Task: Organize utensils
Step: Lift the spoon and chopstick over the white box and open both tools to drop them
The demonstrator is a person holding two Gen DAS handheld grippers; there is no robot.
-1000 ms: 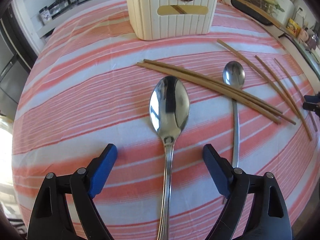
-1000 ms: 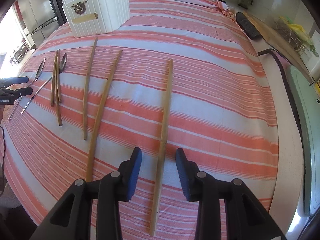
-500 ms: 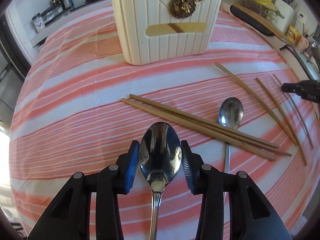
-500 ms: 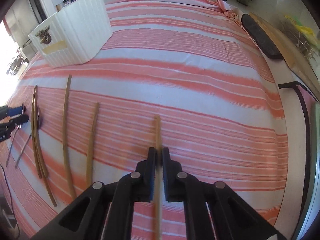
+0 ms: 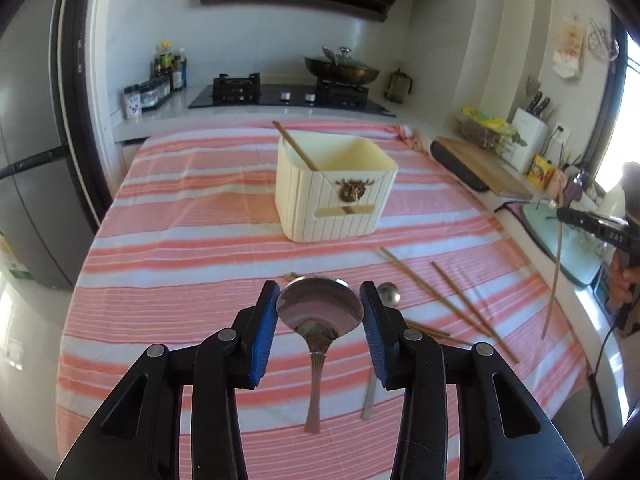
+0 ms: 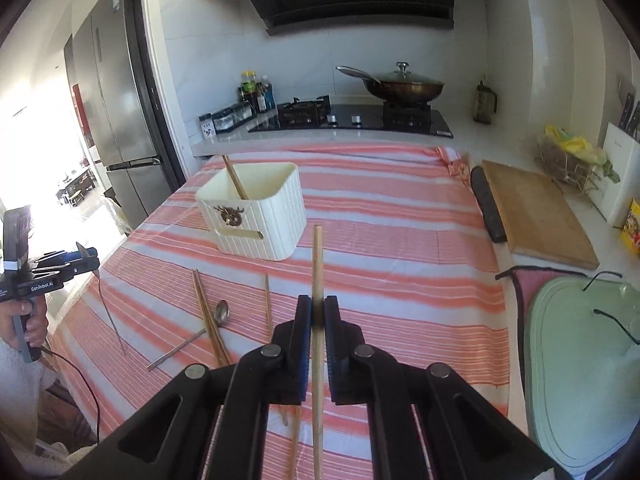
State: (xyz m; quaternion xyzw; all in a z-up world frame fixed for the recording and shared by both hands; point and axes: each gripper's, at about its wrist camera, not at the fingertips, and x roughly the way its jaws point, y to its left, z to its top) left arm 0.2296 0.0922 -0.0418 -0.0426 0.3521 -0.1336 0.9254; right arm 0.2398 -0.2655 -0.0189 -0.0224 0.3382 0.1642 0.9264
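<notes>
- The table [image 5: 192,216] fills most of both views under a cloth of pink and white stripes; beyond its far edge runs a counter with a stove [image 6: 360,118] and a lidded pan [image 6: 404,86].
- A cream ribbed holder box [image 5: 332,196] stands upright toward the far middle of the table, one chopstick leaning inside it against the left rim.
- The left gripper [image 5: 320,316] is raised off the table, its blue pads closed at a moderate width on the bowl of a large spoon [image 5: 320,312], whose handle hangs down toward the cloth.
- The right gripper [image 6: 318,320] is also raised, its jaws pinched almost together on a single chopstick [image 6: 317,264] that points toward the box, its long end running back under the gripper.
- A smaller spoon [image 5: 388,294] lies on the cloth just right of the held spoon.
- Loose chopsticks [image 5: 444,296] lie spread over the near right of the table, some crossing under the small spoon's handle.
</notes>
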